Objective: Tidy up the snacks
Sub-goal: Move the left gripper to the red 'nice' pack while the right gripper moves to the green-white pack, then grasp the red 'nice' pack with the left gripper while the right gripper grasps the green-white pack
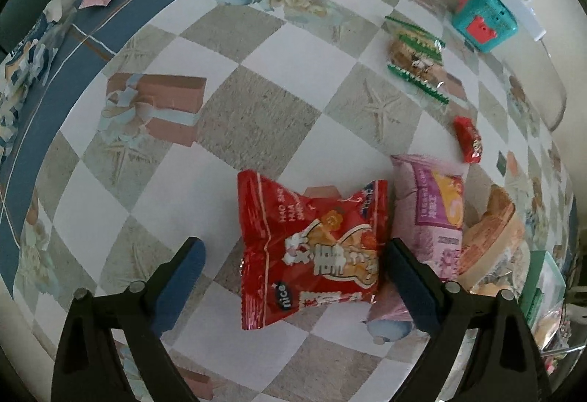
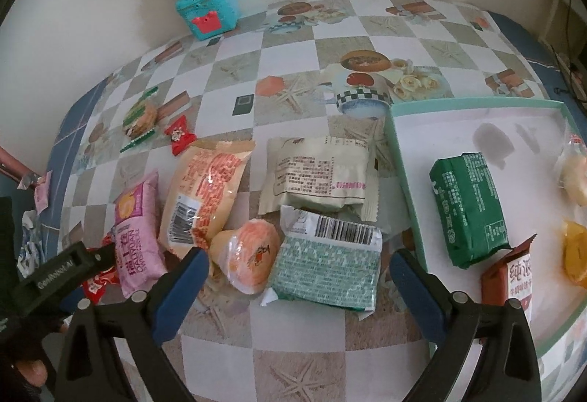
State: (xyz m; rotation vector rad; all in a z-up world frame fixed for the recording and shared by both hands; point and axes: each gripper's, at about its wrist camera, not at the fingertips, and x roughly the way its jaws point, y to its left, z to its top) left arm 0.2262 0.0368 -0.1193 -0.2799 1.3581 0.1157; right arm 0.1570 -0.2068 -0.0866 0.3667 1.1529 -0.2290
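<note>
The left gripper [image 1: 293, 277] is spread wide around a red snack packet [image 1: 312, 247] lying flat on the checkered tablecloth [image 1: 256, 115], not touching it. At two o'clock lies a pink packet [image 1: 429, 207]. The right gripper [image 2: 297, 288] is also spread, with a teal barcode packet [image 2: 326, 262] between its fingers. At three o'clock, a green-rimmed tray [image 2: 400, 159] holds a dark green packet [image 2: 467, 211].

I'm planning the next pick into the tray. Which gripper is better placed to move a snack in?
Right, probably. The right gripper is open around the teal barcode packet, which lies just beside the tray. The left gripper is open over the red packet, farther from it.
</note>
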